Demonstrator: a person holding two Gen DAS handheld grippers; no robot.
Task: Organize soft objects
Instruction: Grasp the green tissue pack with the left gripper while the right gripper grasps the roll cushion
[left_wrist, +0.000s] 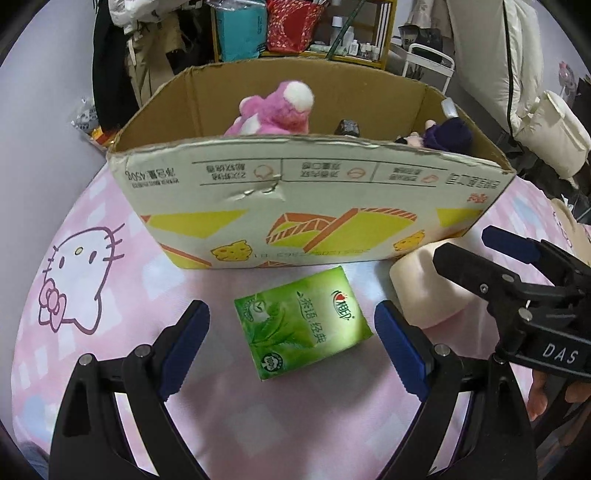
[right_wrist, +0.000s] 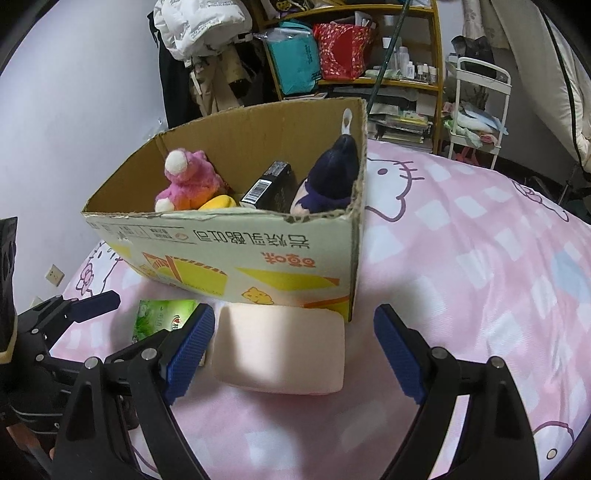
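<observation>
A green tissue pack lies on the pink bed in front of the cardboard box. My left gripper is open with its fingers on either side of the pack, not touching it. A peach foam block lies against the box front. My right gripper is open around the block; it also shows in the left wrist view. The box holds a pink plush, a purple plush, a black box and a yellow item.
The Hello Kitty sheet covers the bed. Beyond the bed stand a cluttered shelf, hanging coats and a white cart. A wall runs along the left.
</observation>
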